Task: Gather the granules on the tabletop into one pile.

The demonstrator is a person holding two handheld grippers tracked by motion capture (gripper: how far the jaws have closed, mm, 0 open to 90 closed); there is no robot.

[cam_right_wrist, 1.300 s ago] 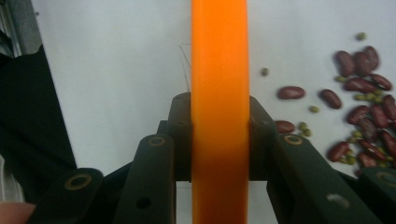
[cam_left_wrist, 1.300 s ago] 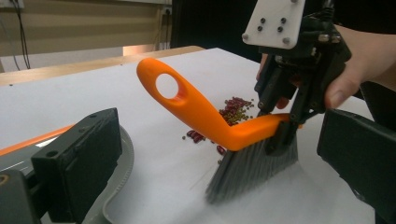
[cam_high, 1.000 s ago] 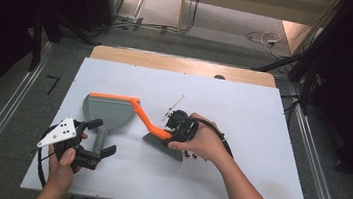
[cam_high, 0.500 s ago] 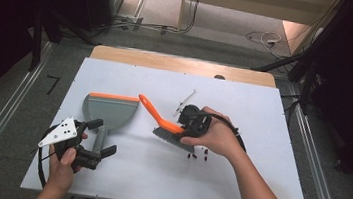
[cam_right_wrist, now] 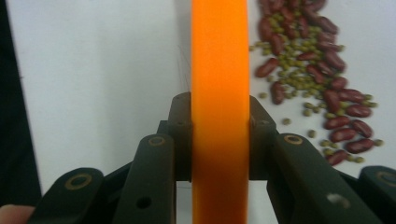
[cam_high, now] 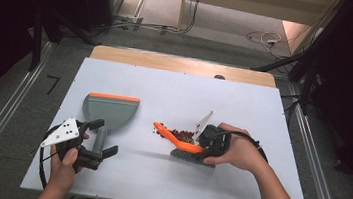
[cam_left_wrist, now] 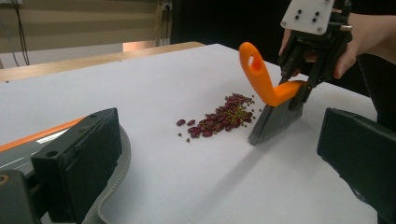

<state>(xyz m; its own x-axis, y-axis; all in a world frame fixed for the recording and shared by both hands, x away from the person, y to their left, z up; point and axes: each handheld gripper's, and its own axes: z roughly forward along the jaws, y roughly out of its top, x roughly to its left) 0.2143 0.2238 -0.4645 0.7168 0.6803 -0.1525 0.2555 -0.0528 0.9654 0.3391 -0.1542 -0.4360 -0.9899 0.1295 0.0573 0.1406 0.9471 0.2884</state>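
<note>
Beans (cam_high: pixel 177 132), red ones mixed with small green ones, lie in a little heap on the white table (cam_high: pixel 154 192), just past the brush (cam_high: pixel 189 151). A second ago the brush sat close to the dustpan (cam_high: pixel 108 113), near the middle of the table. Now the right gripper (cam_high: pixel 210 142) has carried it away to the right side of the heap, and the grey bristles rest on the table on the far side of the beans from the pan. The right gripper is squeezed tight on the orange handle of the brush, with a jaw pressing on each side, as the right gripper view shows. That means the brush looks ready to push the beans back toward the pan. The left gripper (cam_high: pixel 100 151) has not moved. Its jaws stand wide apart around the pan's grey handle, and I cannot see them pressing on it. The pan's orange edge points away from the person, not at the beans, so I think it may need turning first.
</note>
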